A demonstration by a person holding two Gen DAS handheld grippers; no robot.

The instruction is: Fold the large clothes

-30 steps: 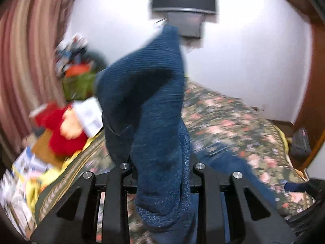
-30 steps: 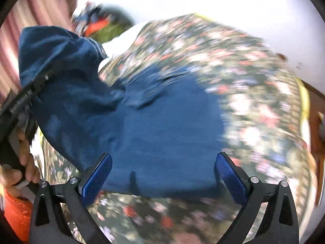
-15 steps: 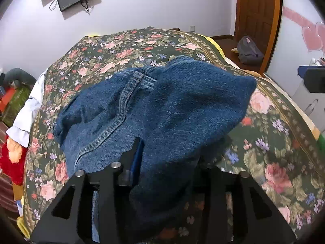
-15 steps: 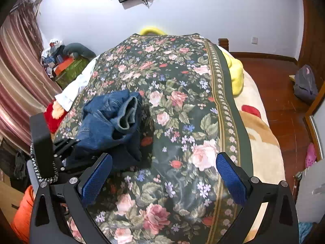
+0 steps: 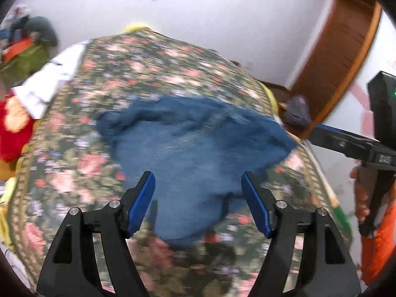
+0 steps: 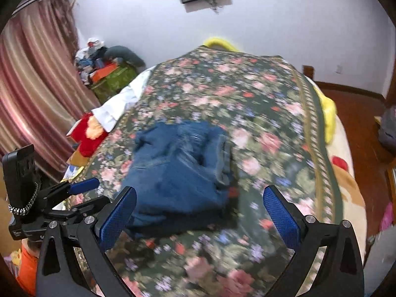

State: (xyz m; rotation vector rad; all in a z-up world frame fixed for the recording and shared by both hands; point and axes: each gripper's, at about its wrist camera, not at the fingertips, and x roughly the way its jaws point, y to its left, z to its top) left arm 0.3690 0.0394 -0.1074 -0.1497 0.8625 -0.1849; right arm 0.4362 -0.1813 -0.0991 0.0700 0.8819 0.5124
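A pair of blue jeans (image 5: 193, 146) lies bunched in a loose heap on the floral bedspread (image 5: 148, 57); it also shows in the right wrist view (image 6: 178, 170). My left gripper (image 5: 198, 198) is open and empty, hovering just above the near edge of the jeans. My right gripper (image 6: 198, 212) is open and empty, above the bed on the near side of the jeans. The left gripper also shows at the left of the right wrist view (image 6: 74, 193). The right gripper's body (image 5: 351, 146) shows at the right of the left wrist view. Both views are blurred.
A red plush toy (image 6: 86, 136) and white cloth (image 6: 118, 106) lie at the bed's left edge. A pile of clutter (image 6: 106, 64) and a striped curtain (image 6: 32, 86) stand at the left. A yellow blanket (image 6: 329, 113) hangs off the right side. A wooden door (image 5: 346, 49) is at the right.
My left gripper has let go of the jeans and opened. The jeans now lie in a heap on the bed. Both grippers have shifted, and the views are motion-blurred.
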